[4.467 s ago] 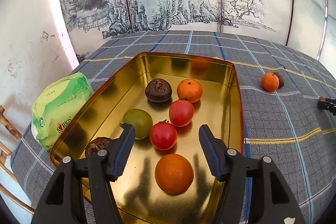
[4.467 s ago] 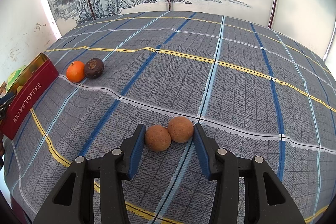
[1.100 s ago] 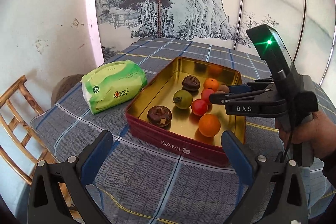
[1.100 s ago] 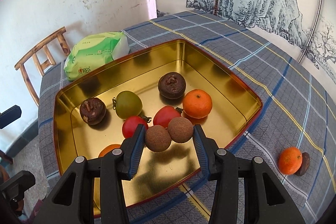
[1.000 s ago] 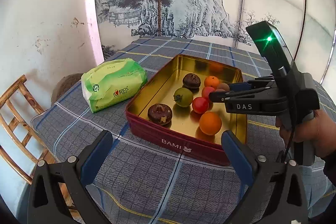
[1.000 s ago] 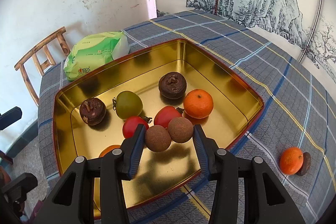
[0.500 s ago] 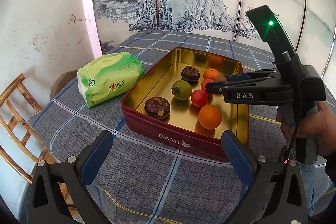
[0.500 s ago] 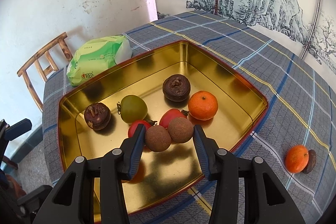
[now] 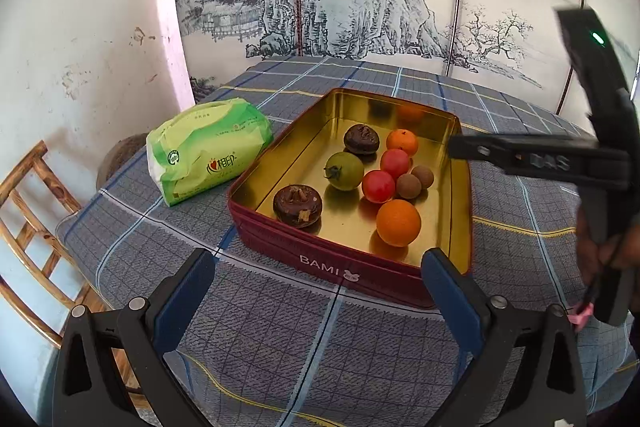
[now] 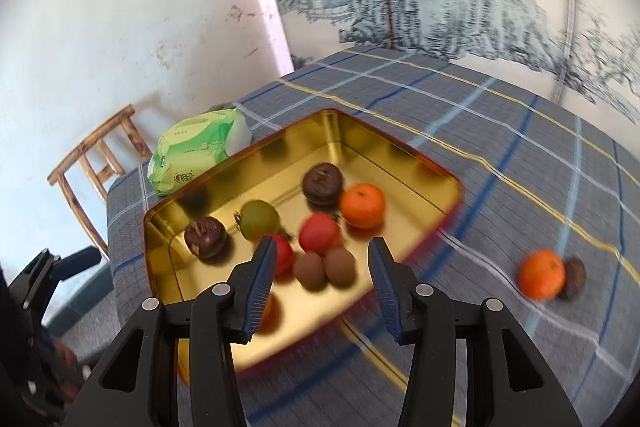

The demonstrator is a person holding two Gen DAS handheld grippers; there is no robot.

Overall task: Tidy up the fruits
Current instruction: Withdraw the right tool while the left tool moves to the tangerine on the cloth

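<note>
A red tin (image 9: pixel 280 231) with a gold inside holds several fruits: oranges, red tomatoes, a green tomato (image 9: pixel 344 171) and dark mangosteens. Two small brown fruits (image 10: pixel 324 267) lie side by side on its floor, next to a red tomato (image 10: pixel 319 231); the left wrist view shows these brown fruits (image 9: pixel 414 181) too. My right gripper (image 10: pixel 322 269) hovers above and short of them, open, its pads clear of both. Out on the cloth an orange (image 10: pixel 542 275) and a dark fruit (image 10: pixel 573 283) sit together. My left gripper (image 9: pixel 318 261) stands wide open and empty before the tin's front wall.
A green packet (image 9: pixel 204 151) lies left of the tin. A wooden chair (image 9: pixel 32 211) stands beyond the table's left edge. A painted screen closes off the back. A person's hand (image 9: pixel 612 247) holds the right gripper (image 9: pixel 456 149) at the right of the tin.
The right gripper has let go of the two brown fruits, which now rest in the tin, and it has drawn back and upward. The left gripper has stayed put.
</note>
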